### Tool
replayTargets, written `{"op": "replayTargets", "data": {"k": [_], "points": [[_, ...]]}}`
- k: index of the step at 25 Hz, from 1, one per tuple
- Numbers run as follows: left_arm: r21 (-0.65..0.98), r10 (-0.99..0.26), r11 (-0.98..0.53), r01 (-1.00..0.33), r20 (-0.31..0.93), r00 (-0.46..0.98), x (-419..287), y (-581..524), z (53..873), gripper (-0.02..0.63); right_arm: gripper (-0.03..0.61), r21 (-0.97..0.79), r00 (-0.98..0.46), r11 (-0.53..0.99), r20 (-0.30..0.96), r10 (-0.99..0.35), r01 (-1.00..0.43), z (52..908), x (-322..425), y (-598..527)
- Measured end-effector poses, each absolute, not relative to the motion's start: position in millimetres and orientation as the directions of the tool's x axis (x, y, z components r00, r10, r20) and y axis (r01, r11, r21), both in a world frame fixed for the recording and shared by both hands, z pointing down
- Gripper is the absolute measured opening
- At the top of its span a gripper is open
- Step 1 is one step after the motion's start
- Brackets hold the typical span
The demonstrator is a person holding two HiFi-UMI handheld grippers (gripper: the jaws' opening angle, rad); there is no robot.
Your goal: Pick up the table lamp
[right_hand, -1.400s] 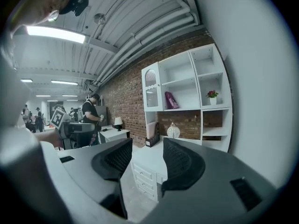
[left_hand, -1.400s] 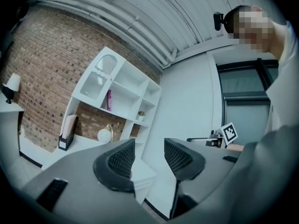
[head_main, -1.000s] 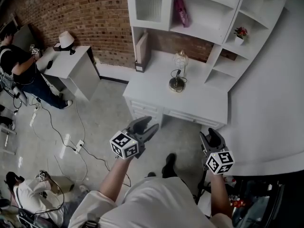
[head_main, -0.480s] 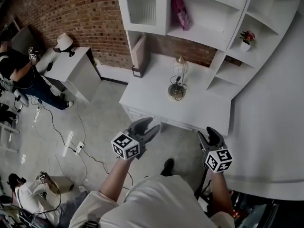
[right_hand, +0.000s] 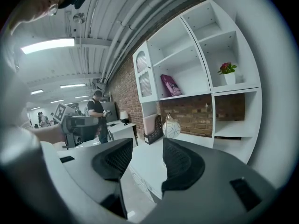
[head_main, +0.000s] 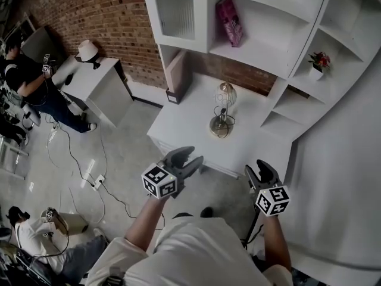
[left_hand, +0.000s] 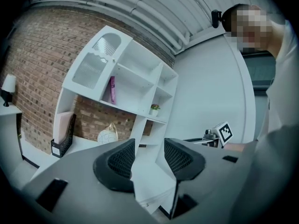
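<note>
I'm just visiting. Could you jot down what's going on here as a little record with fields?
Setting: white desk with shelves, against a brick wall
Lamp: table lamp stands upright on the desk, untouched
Left tool: jaws apart, nothing between them, apart from the lamp
Right tool: jaws apart, nothing between them, apart from the lamp
Also there: pink box on a shelf, potted plant in a side cubby
Task stage: lamp not yet picked up

Lighting: bright, even, indoor. Source: ceiling strips, glaring in right gripper view. Shadows: soft, faint. Distortion: heavy fisheye bending; black corners in both gripper views. Focus: nearest foreground slightly soft.
</note>
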State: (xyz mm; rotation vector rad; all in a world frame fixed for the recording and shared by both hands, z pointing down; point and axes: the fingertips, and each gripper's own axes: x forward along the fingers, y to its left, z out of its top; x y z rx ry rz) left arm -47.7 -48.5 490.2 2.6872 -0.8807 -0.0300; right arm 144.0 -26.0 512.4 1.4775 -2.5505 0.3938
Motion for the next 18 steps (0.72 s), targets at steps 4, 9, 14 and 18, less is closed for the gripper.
{"op": "replayTargets", "data": {"k": [4,9,14,18], "points": [[0.306,-0.594,-0.749,-0.589,0.084,0.8,-33,-61,495,0.206,0.216,-0.156,-0.518,0.494,0.273,-0.81,-0.855,517,153,-45],[0.306,-0.599,-0.74,-0.599,0.104,0.794,-25,-78,499,0.207,0.215,-0.165,-0.53,0.504,0.28,-0.8,-0.848,521,162,-66],[0.309,-0.596,-0.738,-0.6,0.116,0.794,-25,-98,506,0.207,0.215,-0.176,-0.529,0.499,0.292,-0.797,-0.849,530,164,-88],[0.317,-0.58,-0.746,-0.586,0.122,0.805,-24,-124,516,0.207,0.215,-0.172,-0.527,0.498,0.309,-0.792,-0.85,540,159,-109]]}}
